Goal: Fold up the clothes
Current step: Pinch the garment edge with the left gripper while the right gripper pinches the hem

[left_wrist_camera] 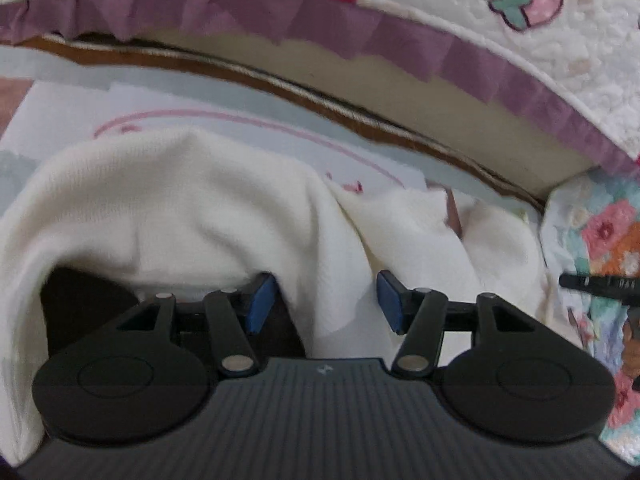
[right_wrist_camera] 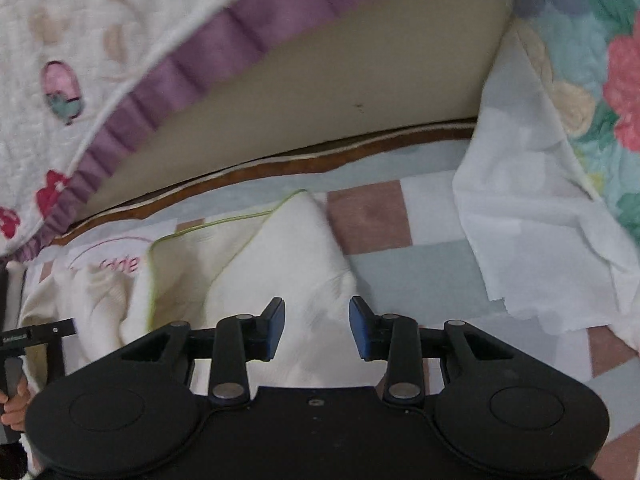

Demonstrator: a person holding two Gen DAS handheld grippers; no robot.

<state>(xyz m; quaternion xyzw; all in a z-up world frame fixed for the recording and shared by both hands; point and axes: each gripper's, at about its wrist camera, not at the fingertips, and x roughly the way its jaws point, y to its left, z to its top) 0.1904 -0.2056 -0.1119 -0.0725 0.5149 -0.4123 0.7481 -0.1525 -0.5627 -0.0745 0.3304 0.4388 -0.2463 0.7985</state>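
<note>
A cream knit garment (left_wrist_camera: pixel 180 200) lies bunched on a patchwork mat (left_wrist_camera: pixel 60 100). In the left wrist view a fold of it runs up between the blue pads (left_wrist_camera: pixel 262 300) of my left gripper (left_wrist_camera: pixel 327 300). Its jaws stand wide apart and do not pinch the cloth. In the right wrist view the garment (right_wrist_camera: pixel 288 248) shows a thin green-trimmed edge (right_wrist_camera: pixel 208 224). My right gripper (right_wrist_camera: pixel 318 326) stands open over the garment's right part, cloth between the pads without being pressed. Part of the left gripper (right_wrist_camera: pixel 32 336) and a hand (right_wrist_camera: pixel 12 408) show at that view's left edge.
A quilted cover with strawberries and a purple ruffle (left_wrist_camera: pixel 360 28) hangs over a beige mattress side (right_wrist_camera: pixel 340 100) just behind the garment. A floral blanket (right_wrist_camera: pixel 592 80) with a white underside (right_wrist_camera: pixel 532 208) lies to the right. The mat (right_wrist_camera: pixel 420 276) has pale blue, pink and white squares.
</note>
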